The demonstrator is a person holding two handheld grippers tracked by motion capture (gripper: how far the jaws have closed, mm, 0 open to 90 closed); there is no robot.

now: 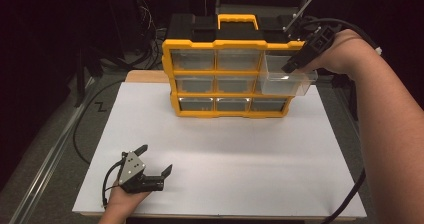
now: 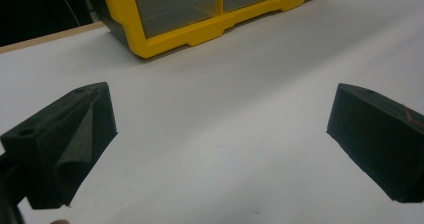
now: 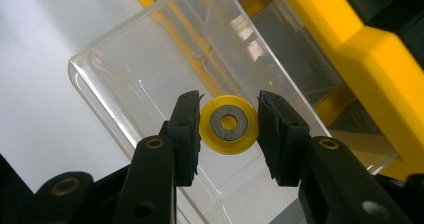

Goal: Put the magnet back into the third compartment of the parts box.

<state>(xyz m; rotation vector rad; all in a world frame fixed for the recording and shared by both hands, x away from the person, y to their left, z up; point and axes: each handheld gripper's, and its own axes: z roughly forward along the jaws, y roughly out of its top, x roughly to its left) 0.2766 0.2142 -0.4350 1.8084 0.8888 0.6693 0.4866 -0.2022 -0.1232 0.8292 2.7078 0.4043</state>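
Note:
A yellow and black organizer (image 1: 227, 46) with clear drawers stands at the back of the white board (image 1: 225, 154). Its top right drawer (image 1: 287, 81) is pulled out, clear and with nothing lying in it. In the right gripper view a yellow disc (image 3: 229, 125) with a grey metal ring at its centre hangs over that drawer (image 3: 125, 69), my right gripper (image 3: 229, 119) shut on it. From above, the right gripper (image 1: 292, 64) sits at the drawer's top edge. My left gripper (image 1: 157, 158) rests open at the board's front left, nothing between its jaws (image 2: 220, 114).
The organizer's lower left corner (image 2: 165, 29) lies ahead of the left gripper. Cables trail over the dark floor (image 1: 90, 134) left of the table. My right forearm (image 1: 385, 124) reaches along the board's right side. A wide bare stretch of board lies between the organizer and the front edge.

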